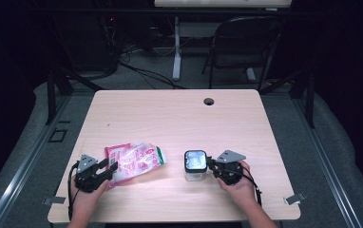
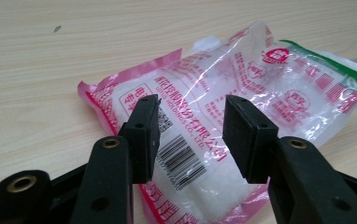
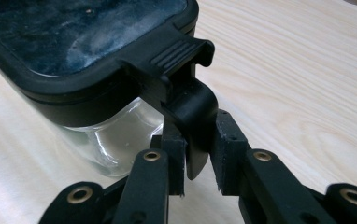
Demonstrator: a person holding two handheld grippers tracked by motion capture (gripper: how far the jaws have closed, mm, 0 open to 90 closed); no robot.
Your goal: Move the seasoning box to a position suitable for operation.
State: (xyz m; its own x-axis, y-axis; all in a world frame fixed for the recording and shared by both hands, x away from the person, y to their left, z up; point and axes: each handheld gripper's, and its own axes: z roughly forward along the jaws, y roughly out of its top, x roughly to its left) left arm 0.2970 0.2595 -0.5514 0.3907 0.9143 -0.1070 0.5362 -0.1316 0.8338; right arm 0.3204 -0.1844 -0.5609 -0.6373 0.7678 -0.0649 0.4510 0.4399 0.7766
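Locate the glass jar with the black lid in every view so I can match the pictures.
High view: the jar stands right of centre near the table's front edge, right tongs at its side.
Left gripper view: not in it.
Right gripper view: the jar is upper left, its lid latch between the tongs.
Shared landmark: pale wood tabletop.

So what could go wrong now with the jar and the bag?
The right gripper pinches just the lid's latch, so pulling it could tip or slide the glass jar. The left gripper's fingers straddle the bag without squeezing; the shiny plastic could slip or crumple when they close.
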